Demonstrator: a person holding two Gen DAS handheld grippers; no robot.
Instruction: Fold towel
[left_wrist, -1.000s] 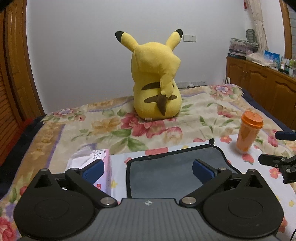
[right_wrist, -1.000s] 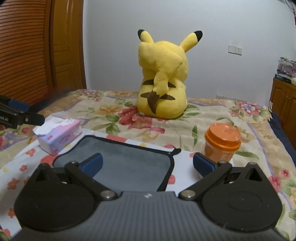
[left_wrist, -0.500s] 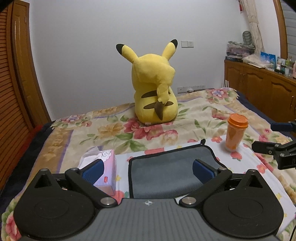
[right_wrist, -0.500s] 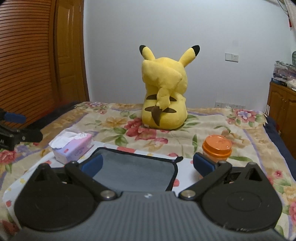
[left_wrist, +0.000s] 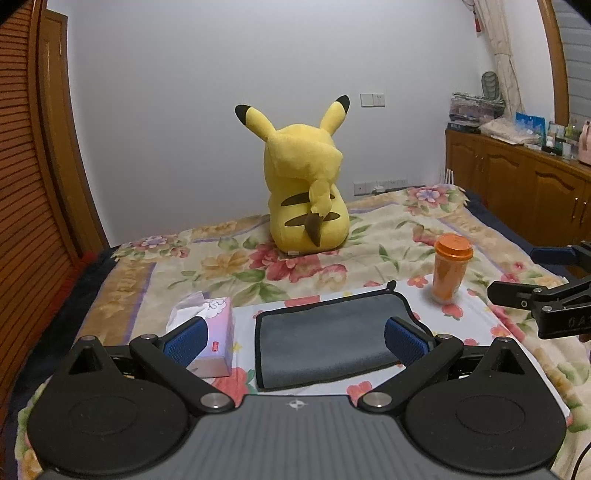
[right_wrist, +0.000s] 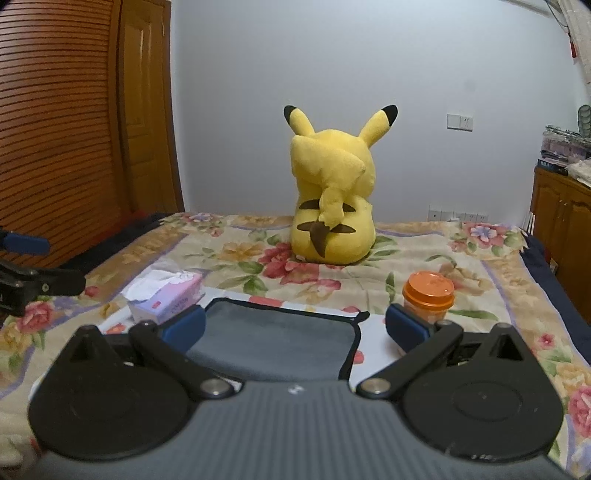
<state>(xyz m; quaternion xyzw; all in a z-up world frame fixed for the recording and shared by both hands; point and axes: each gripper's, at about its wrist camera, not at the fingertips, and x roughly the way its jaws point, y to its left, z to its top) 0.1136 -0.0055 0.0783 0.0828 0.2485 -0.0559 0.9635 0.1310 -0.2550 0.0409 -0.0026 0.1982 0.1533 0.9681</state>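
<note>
A grey towel with black edging (left_wrist: 325, 336) lies folded flat on a white floral cloth on the bed; it also shows in the right wrist view (right_wrist: 277, 341). My left gripper (left_wrist: 295, 338) is open and empty, held above the towel's near side. My right gripper (right_wrist: 295, 326) is open and empty, also back from and above the towel. The right gripper's fingers (left_wrist: 517, 295) show at the right edge of the left wrist view. The left gripper's fingers (right_wrist: 44, 282) show at the left edge of the right wrist view.
A tissue box (left_wrist: 208, 332) stands left of the towel and an orange lidded cup (left_wrist: 450, 267) stands to its right. A large yellow plush (left_wrist: 306, 195) sits further back on the floral bedspread. Wooden cabinets (left_wrist: 524, 192) line the right wall.
Both grippers have pulled back and up from the towel, so more of the bed shows. Both stay open. The towel has not moved.
</note>
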